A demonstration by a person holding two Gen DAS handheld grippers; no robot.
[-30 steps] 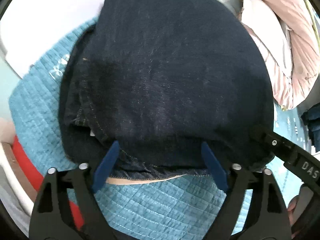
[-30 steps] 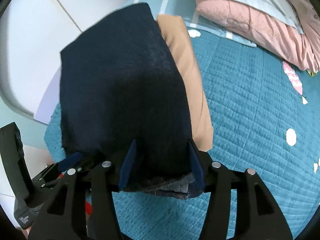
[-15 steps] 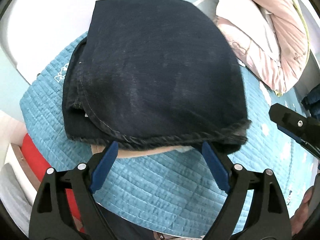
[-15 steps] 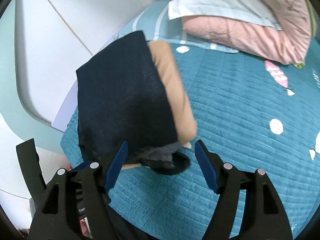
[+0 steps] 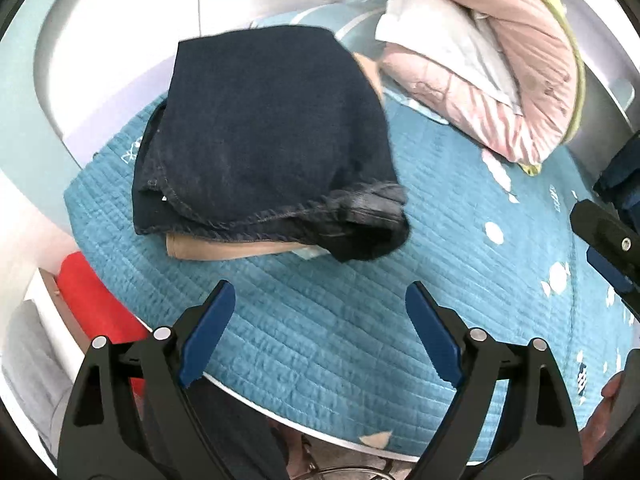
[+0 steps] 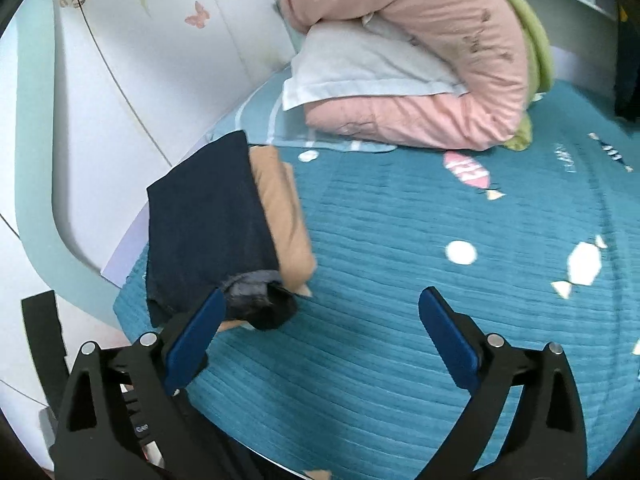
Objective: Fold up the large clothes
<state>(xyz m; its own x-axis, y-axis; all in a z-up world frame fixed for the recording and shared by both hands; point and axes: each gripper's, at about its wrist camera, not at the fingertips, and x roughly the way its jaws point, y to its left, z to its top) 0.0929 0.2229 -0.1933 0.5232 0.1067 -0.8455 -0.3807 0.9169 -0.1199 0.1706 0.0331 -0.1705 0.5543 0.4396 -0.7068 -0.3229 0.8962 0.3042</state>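
Folded dark-blue jeans (image 5: 264,136) (image 6: 208,224) lie on top of a folded tan garment (image 5: 216,249) (image 6: 284,216), stacked at the corner of the teal quilted bed (image 5: 360,304) (image 6: 400,280). One jeans hem (image 5: 368,224) bulges out at the stack's near end. My left gripper (image 5: 320,320) hangs open over bare quilt, short of the stack, with nothing between its fingers. My right gripper (image 6: 320,320) has its jaws opening wide with only quilt between them; its left fingertip (image 6: 200,324) overlaps the jeans hem in the picture. The right gripper's finger (image 5: 608,240) shows at the right edge of the left wrist view.
A pink duvet (image 6: 420,60) (image 5: 480,60) wrapped around a white pillow (image 6: 360,68) sits at the head of the bed. A white wall panel (image 6: 120,100) borders the bed on the left. A red object (image 5: 88,300) lies beside the bed below the corner. Dark cloth (image 5: 624,168) hangs at the far right.
Both grippers have let go of the jeans and pulled back and up from the stack. The right jaws have spread wider. The jeans now rest on the tan garment.
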